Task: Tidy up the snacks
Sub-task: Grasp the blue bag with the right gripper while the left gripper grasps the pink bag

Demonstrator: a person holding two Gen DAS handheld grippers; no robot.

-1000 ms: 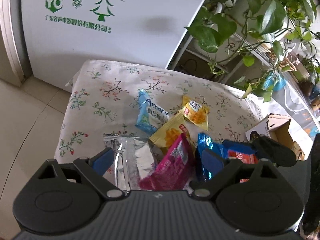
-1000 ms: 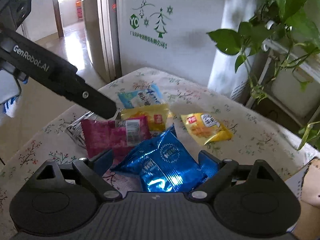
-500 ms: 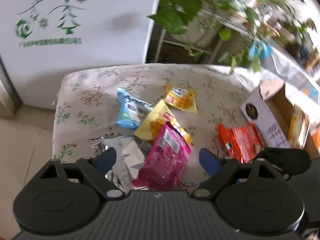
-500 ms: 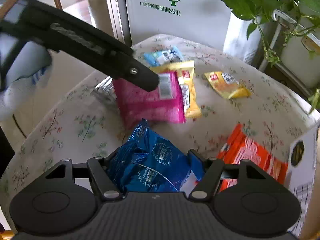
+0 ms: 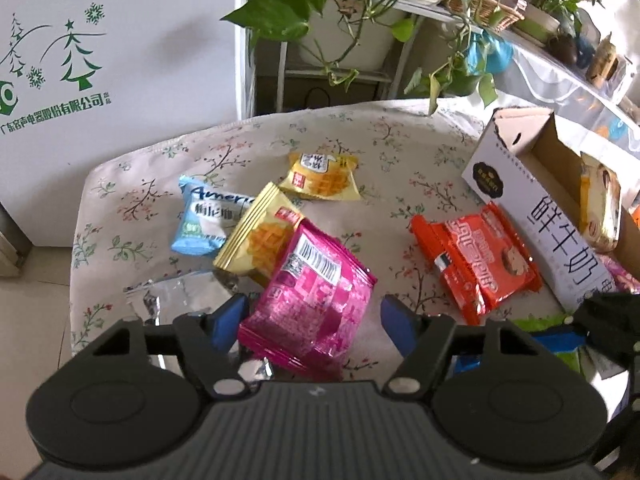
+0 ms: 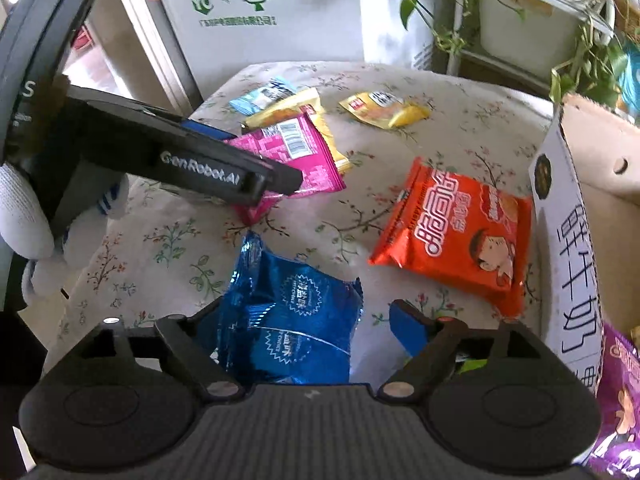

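Observation:
Snack packs lie on a floral cloth table (image 5: 400, 152). My left gripper (image 5: 312, 320) is open, its fingers either side of a pink pack (image 5: 312, 296). Around it lie a yellow pack (image 5: 260, 236), a light blue pack (image 5: 208, 216), a second yellow pack (image 5: 320, 178), a silver pack (image 5: 176, 296) and an orange pack (image 5: 476, 256). My right gripper (image 6: 308, 320) holds a blue pack (image 6: 288, 320) between its fingers, lifted off the table. The orange pack (image 6: 460, 232) lies just beyond it.
An open cardboard box (image 5: 532, 184) with snacks inside stands at the right, also in the right wrist view (image 6: 568, 216). A purple pack (image 6: 616, 400) lies beside it. A white appliance (image 5: 100, 40) and potted plants (image 5: 360, 8) stand behind the table.
My right gripper has lifted the blue pack and carried it right, toward the box. My left gripper swung right and settled over the pink pack, staying open.

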